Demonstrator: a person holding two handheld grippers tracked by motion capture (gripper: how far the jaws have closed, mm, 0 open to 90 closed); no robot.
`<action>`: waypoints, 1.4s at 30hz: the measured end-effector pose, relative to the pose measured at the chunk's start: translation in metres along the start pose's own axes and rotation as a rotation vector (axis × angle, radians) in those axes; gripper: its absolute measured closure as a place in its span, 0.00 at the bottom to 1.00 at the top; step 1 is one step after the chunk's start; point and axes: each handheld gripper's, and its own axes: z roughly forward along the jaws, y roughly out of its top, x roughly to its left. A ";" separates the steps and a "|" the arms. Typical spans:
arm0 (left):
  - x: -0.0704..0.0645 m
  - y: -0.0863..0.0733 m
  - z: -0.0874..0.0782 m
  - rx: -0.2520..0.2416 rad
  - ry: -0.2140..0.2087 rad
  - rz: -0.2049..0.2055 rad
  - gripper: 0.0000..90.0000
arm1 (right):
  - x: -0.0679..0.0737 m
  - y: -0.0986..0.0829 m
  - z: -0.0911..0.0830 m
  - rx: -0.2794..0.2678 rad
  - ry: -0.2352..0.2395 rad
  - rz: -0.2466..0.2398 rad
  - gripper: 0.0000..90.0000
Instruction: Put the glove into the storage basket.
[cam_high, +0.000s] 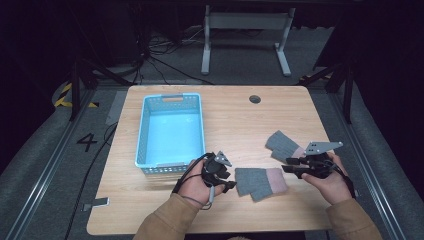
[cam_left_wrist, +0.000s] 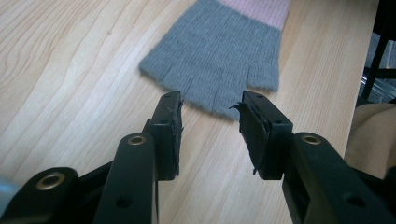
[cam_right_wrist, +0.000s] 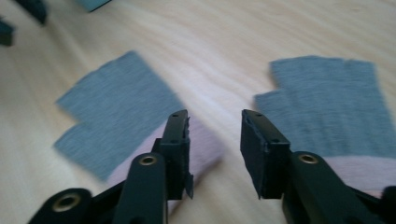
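Glove (cam_high: 260, 182) lies lengthwise across table (cam_high: 230, 120), pink cuff rightward.

— Gloves: what colouring is recorded?
— Both the near glove (cam_high: 260, 181) and the far glove (cam_high: 283, 145) are noted as grey ribbed knit with a pale pink cuff.
— And the basket (cam_high: 141, 135)?
— Light blue, with perforated walls.
— The table (cam_high: 235, 120)?
— Light wood grain is observed.
— The left gripper (cam_left_wrist: 210, 103) and right gripper (cam_right_wrist: 215, 122)?
— Black jaws are recorded on both.
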 end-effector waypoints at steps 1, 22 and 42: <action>0.000 -0.002 -0.001 -0.002 0.004 -0.003 0.66 | -0.004 0.001 0.000 -0.008 -0.016 0.009 0.66; 0.010 -0.035 -0.021 -0.005 0.064 -0.098 0.65 | -0.065 0.013 0.047 0.064 -0.188 0.110 0.53; 0.012 -0.034 -0.019 0.003 0.062 -0.098 0.64 | -0.067 0.008 0.059 0.157 -0.227 0.164 0.55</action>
